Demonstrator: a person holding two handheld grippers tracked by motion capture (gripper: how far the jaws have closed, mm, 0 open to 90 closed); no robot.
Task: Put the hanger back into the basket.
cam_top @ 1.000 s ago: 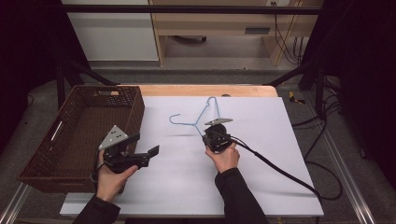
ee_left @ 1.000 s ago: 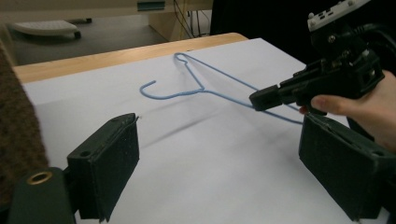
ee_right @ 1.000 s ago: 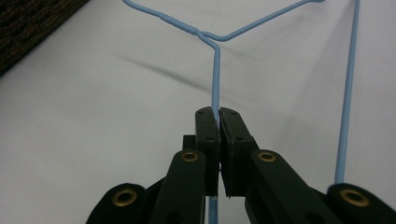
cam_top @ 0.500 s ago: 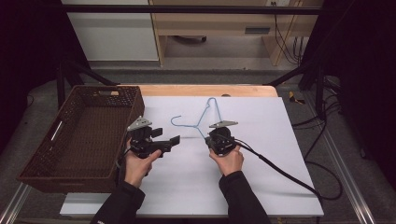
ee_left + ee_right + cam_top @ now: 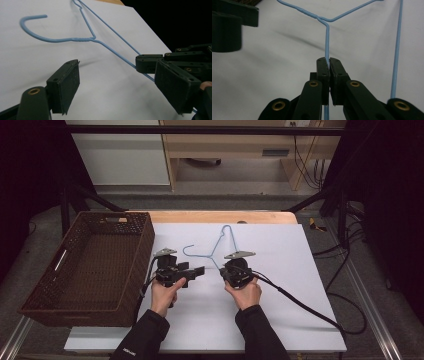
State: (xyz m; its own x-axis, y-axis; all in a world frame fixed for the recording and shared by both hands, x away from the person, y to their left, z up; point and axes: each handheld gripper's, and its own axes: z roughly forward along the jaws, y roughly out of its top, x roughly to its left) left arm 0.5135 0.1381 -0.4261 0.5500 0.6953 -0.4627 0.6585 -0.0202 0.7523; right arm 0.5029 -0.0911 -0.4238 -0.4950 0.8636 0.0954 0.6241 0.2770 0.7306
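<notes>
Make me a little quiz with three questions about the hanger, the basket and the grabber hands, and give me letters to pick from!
1. Where is the basket?
A. on the person's left side of the table
B. on the person's right side
C. hanging on the hanger

2. What colour is the wire hanger?
A. red
B. blue
C. green

3. What is the right gripper doing?
A. open in the air
B. shut on the hanger
C. lying in the basket

Answers: 1 A, the high view shows it at the table's left edge. 2 B, the wire is light blue in each view. 3 B, the right gripper view shows its jaws pinched on the wire, while the left gripper is open.
</notes>
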